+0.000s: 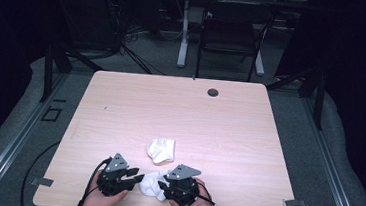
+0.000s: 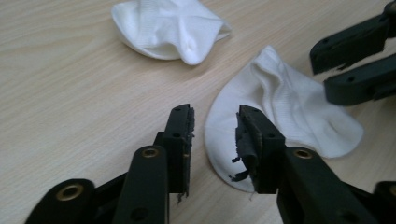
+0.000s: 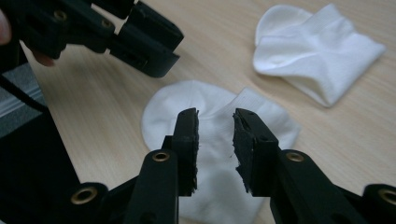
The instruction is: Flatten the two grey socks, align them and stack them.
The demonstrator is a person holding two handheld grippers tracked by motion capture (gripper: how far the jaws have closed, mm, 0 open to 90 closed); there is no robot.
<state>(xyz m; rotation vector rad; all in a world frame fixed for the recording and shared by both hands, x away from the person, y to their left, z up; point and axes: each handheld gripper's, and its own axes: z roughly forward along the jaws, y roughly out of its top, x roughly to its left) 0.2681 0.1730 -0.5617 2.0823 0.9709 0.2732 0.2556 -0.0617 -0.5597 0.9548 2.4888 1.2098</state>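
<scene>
The left gripper [image 1: 139, 178] sits just left of the near sock [image 1: 153, 184], jaws a little apart, holding nothing. The right gripper [image 1: 162, 185] is just right of it, the same. Another sock [image 1: 161, 150] lies behind.

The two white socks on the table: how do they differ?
The near sock lies between the left gripper and right gripper; the far sock lies alone beyond them. The near one lies flatter and spread, the far one bunched and folded. Both are white ankle socks.
</scene>
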